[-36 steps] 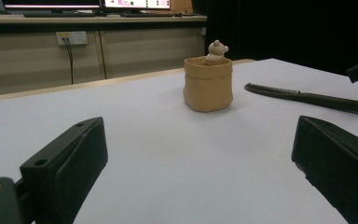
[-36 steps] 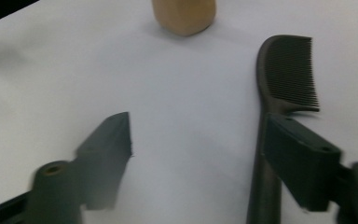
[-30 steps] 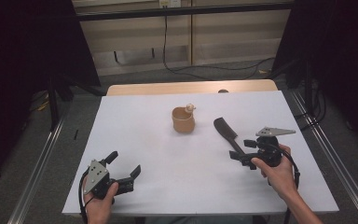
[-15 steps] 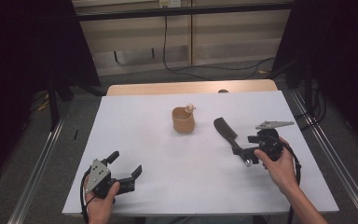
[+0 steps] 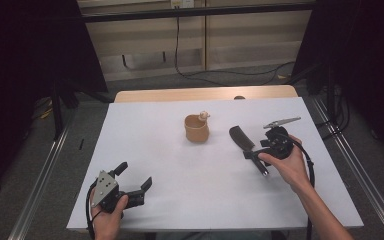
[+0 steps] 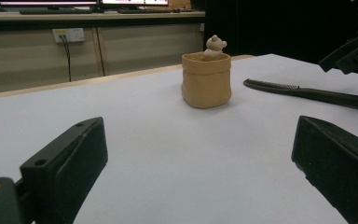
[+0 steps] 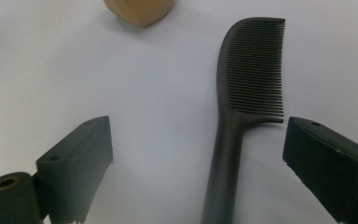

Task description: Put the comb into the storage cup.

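A black comb [image 5: 241, 138] lies flat on the white table [image 5: 180, 200], right of a tan pouch [image 5: 196, 129] with a small bear figure [image 5: 204, 115] peeking out of it. My right gripper [image 5: 254, 154] hovers low over the comb's handle. Its jaws have just been opening and now stand open. In the right gripper view the comb [image 7: 254, 70] runs up between the jaws of the right gripper [image 7: 196, 154], nearer the right one, untouched by either. My left gripper [image 5: 135, 175] rests open at the near left, aimed at the pouch [image 6: 206, 80], nothing between its jaws.
The table's far edge meets a wooden strip [image 5: 205, 94]. Cables [image 5: 195, 75] trail on the floor behind. Metal rails [image 5: 40, 170] run along both sides of the table. Wide bare tabletop separates the two grippers.
My right hand has shifted a little farther up the table along the comb. The comb, the pouch and my left gripper have stayed put.
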{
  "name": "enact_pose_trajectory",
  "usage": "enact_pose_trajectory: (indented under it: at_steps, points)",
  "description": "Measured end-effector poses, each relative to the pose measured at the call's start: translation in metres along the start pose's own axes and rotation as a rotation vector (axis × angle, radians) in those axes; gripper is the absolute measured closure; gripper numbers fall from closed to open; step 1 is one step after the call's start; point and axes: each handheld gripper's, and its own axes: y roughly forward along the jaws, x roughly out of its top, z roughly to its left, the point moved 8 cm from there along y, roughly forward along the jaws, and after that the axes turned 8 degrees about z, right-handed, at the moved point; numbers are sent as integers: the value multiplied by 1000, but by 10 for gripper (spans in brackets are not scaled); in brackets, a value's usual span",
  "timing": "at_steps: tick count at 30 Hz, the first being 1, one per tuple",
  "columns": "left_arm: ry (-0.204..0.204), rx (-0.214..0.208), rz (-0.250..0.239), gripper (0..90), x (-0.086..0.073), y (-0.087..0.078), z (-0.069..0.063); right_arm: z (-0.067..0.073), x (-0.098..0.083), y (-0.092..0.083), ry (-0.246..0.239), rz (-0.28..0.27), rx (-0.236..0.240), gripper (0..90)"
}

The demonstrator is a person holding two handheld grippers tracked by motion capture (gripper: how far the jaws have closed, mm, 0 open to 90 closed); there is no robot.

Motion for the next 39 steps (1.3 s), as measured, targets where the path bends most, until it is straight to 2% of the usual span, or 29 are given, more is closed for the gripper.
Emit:
enact_pose_trajectory:
  at_steps: [4, 10, 16, 23, 33, 36, 39]
  points:
    - [-2, 1, -2, 35, 0, 0, 1, -6, 3, 5, 10, 45, 6, 98]
    - [7, 0, 2, 35, 0, 0, 0, -9, 3, 12, -11, 147, -16, 140]
    - [5, 1, 3, 35, 0, 1, -1, -12, 5, 19, -1, 207, -16, 179]
    - [14, -3, 6, 35, 0, 0, -1, -15, 6, 25, -2, 255, -41, 255]
    - [1, -7, 2, 35, 0, 0, -1, -17, 2, 32, 5, 328, -59, 358]
    - [-2, -9, 2, 35, 0, 0, 0, -17, 1, 34, -12, 343, -81, 422]
    - [2, -7, 4, 35, 0, 0, 0, -16, 0, 36, -21, 355, -82, 465]
